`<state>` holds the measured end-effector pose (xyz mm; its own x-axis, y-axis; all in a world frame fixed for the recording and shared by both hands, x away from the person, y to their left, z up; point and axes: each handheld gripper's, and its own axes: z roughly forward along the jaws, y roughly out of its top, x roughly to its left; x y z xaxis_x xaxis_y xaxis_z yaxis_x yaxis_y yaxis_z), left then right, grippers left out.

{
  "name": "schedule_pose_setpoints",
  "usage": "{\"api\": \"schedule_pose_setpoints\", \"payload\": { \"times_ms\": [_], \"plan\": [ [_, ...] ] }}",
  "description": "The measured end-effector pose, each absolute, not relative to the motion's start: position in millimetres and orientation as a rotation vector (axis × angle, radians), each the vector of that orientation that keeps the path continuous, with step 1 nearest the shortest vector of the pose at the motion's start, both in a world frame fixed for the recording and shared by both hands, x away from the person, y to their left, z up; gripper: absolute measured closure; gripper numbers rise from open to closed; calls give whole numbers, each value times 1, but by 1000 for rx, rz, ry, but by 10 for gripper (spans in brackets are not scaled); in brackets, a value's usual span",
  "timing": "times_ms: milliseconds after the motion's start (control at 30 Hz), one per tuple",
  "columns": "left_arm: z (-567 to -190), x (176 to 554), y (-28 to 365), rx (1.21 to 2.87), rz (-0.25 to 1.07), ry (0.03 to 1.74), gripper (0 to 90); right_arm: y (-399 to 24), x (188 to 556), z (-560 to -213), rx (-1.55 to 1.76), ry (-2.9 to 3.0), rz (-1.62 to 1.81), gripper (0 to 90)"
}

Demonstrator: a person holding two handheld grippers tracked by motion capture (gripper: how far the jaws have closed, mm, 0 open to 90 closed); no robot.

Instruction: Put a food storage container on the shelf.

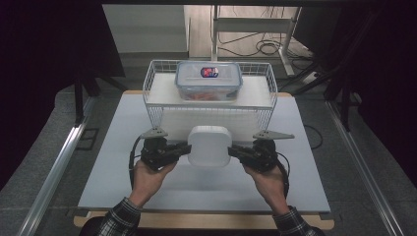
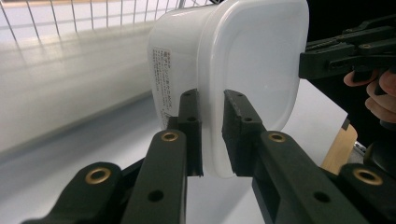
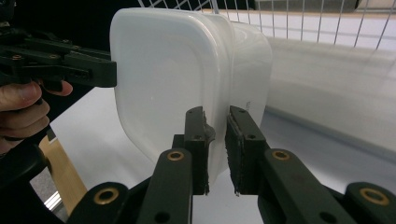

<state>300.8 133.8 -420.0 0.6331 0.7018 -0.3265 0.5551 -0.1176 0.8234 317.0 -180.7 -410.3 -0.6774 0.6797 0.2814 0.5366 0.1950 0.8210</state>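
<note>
White tub (image 1: 209, 146) up off the pale counter (image 1: 113, 167), just in front of the wire basket (image 1: 155, 101) with a clear lidded box (image 1: 209, 81) on top. Left tool (image 1: 184, 149) pinches its left rim, nearly closed; right tool (image 1: 235, 151) clamps the opposite rim. Grey floor and cables (image 1: 265, 46) beyond.

- Passage beyond the white container (image 1: 209, 146) is being blocked by the wire basket (image 1: 156, 87) close behind it.
- Open table (image 1: 118, 162) is being left at its left, right and near sides.
</note>
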Motion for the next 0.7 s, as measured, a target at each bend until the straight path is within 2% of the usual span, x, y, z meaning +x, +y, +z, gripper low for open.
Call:
{"api": "schedule_pose_setpoints", "payload": {
  "times_ms": [700],
  "plan": [
    [-375,318,141,1760,227,986,788,-173,336,-364,1116,2268,1523,788]
  ]
}}
